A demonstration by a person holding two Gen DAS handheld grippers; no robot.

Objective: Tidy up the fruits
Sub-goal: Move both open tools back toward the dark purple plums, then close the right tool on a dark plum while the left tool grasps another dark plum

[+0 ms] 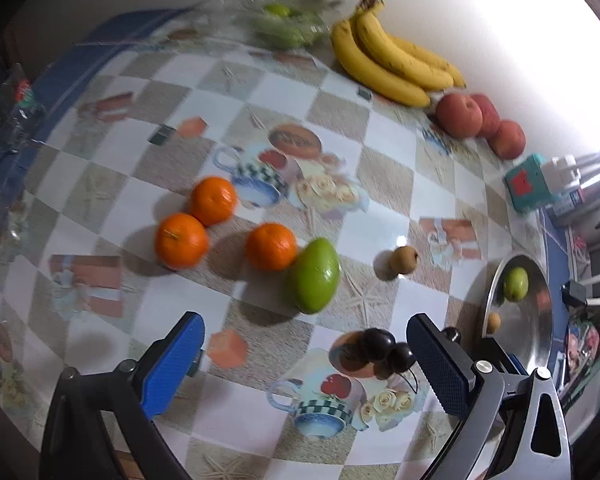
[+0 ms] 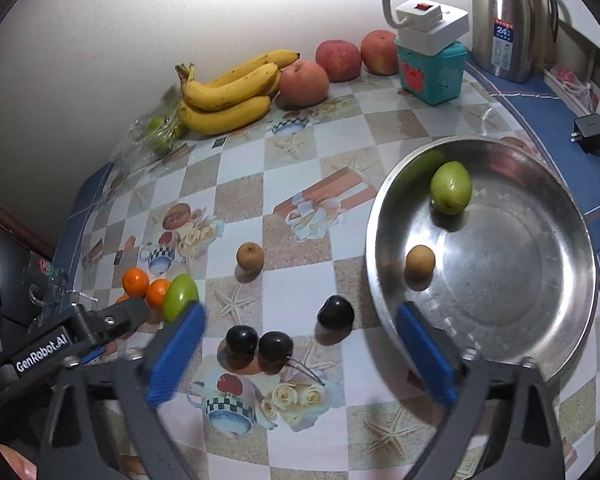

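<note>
My left gripper (image 1: 308,364) hangs open over the patterned table with nothing between its blue pads. Three oranges (image 1: 213,200) and a green fruit (image 1: 315,276) lie ahead of it, with dark cherries (image 1: 384,348) by its right finger. My right gripper (image 2: 300,356) is open above two of the cherries (image 2: 260,344), and a third cherry (image 2: 335,314) lies just beyond. The steel plate (image 2: 500,280) at the right holds a green fruit (image 2: 451,187) and a small brown fruit (image 2: 420,262). Another small brown fruit (image 2: 250,256) sits on the table.
Bananas (image 2: 228,92) and three apples (image 2: 304,82) line the wall, beside a bag of green fruit (image 2: 160,128). A teal box with a white power strip (image 2: 432,68), a steel thermos (image 2: 504,24) and a black charger (image 2: 590,130) stand at the back right.
</note>
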